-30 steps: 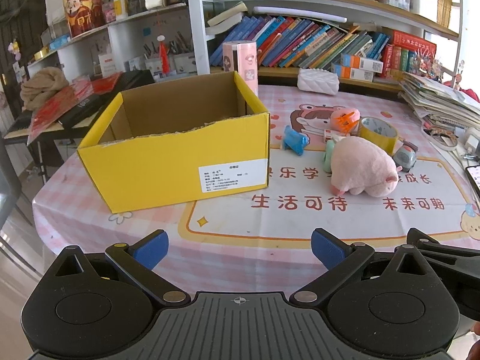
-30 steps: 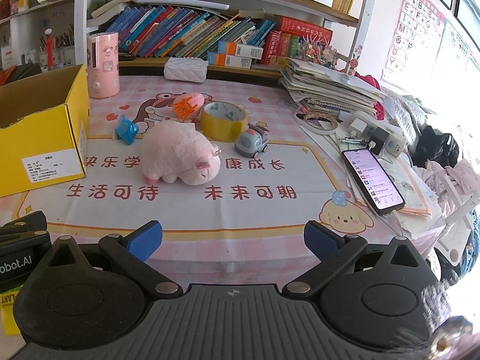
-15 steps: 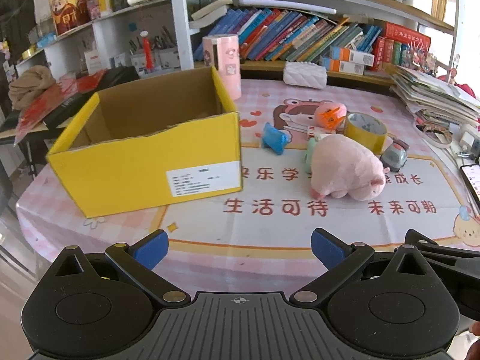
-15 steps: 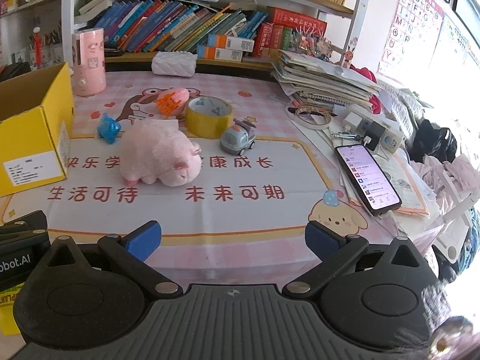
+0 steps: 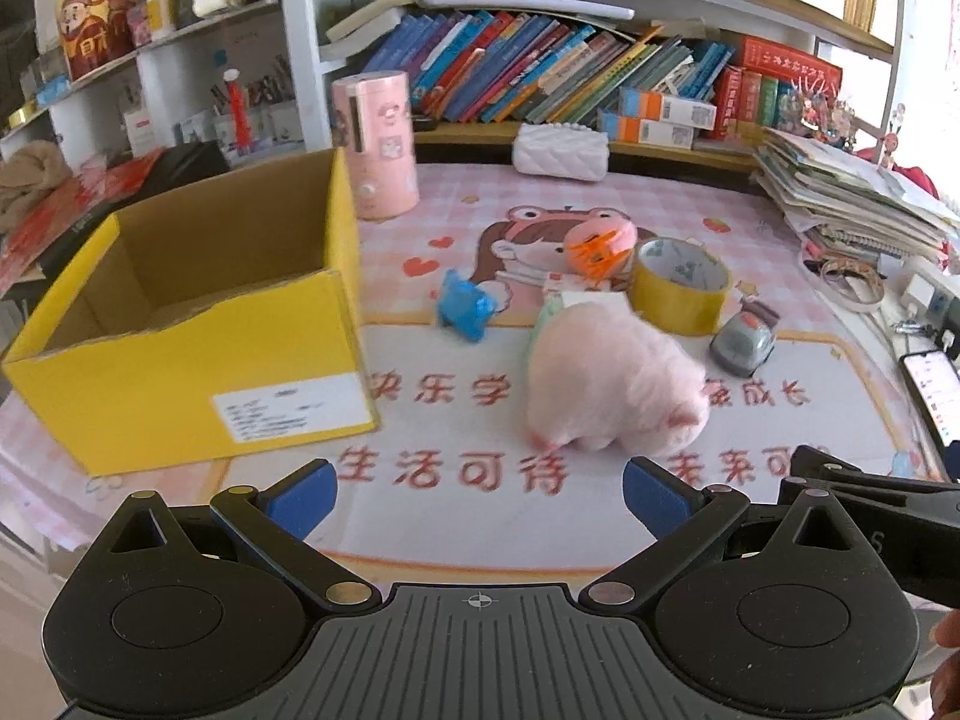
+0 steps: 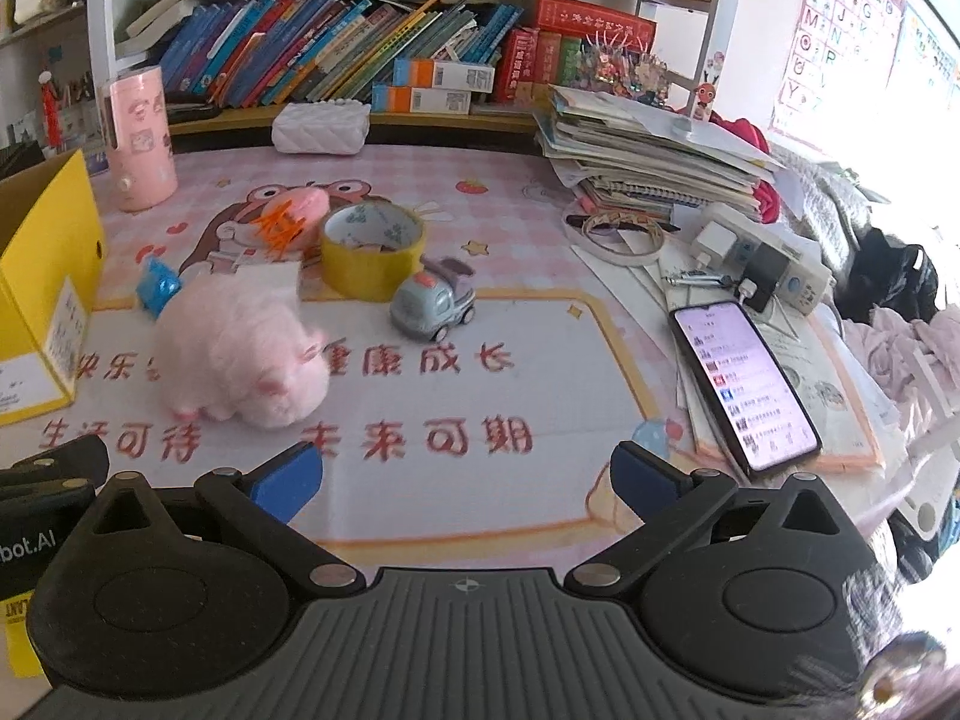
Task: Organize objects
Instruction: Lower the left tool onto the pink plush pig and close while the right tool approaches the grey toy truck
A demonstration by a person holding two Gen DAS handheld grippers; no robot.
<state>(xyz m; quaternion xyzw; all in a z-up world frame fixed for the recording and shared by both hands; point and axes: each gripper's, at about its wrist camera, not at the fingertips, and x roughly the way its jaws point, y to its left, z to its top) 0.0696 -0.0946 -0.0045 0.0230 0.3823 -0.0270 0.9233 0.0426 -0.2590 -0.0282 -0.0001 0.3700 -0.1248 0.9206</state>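
An open yellow cardboard box [image 5: 198, 360] stands at the table's left, with nothing visible inside. To its right lies a pink plush pig [image 5: 612, 384] [image 6: 240, 354], and behind it a blue toy [image 5: 465, 306], an orange hair claw [image 5: 600, 243], a yellow tape roll [image 5: 681, 285] [image 6: 372, 249] and a grey toy car [image 5: 744, 342] [image 6: 435, 303]. My left gripper [image 5: 480, 489] is open above the table's front edge, short of the pig. My right gripper [image 6: 465, 471] is open too, to the pig's right.
A pink canister [image 5: 378, 144] and a white quilted pouch [image 5: 561, 150] stand at the back. Stacked papers [image 6: 648, 156], a power strip [image 6: 762, 258] and a lit phone [image 6: 741, 372] crowd the right side. Bookshelves [image 5: 570, 78] rise behind the table.
Both grippers have moved forward over the table; the pig and the toys look nearer. The left view has swung right, so the box sits further left. Both stay open.
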